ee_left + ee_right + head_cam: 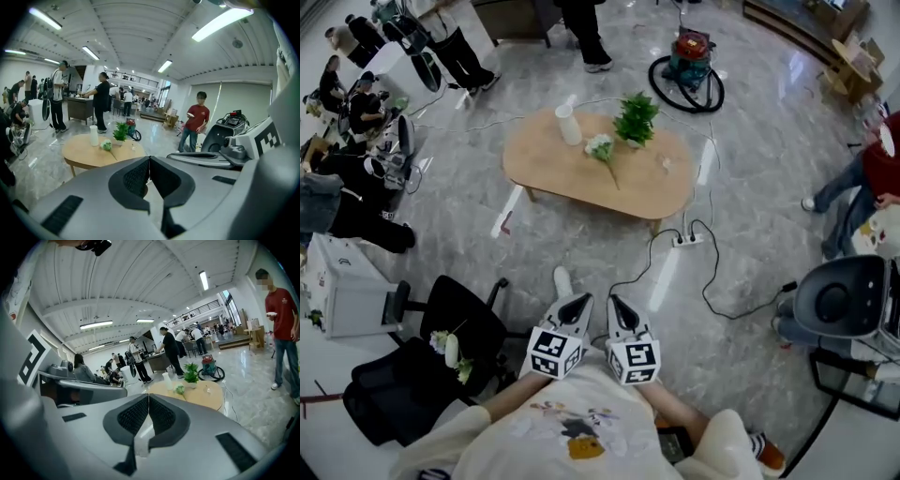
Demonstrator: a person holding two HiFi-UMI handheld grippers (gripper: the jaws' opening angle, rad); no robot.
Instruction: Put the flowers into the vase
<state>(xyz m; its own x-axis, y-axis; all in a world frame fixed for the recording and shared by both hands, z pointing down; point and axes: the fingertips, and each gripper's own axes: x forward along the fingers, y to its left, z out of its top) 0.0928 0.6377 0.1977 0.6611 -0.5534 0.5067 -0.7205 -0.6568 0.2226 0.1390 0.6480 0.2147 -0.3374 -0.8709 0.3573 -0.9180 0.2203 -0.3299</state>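
Oval wooden table (572, 180) with white vase (568, 125), flower (601, 147), potted plant (636, 118) on top

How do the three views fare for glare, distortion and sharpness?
Head view: fisheye curves the room, light streaks glare on the glossy floor. Left gripper view: ceiling lamp blown out, corners vignetted. Right gripper view: strong barrel bend, table sharp.

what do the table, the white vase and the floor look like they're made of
The table is probably wood or wood veneer with a matte finish: its top is an even light tan with little glare.
The white vase is likely ceramic or plastic and smooth: it is plain opaque white, too small to tell which.
The floor is polished stone or marble-look tile: it has grey veining and bright reflections.
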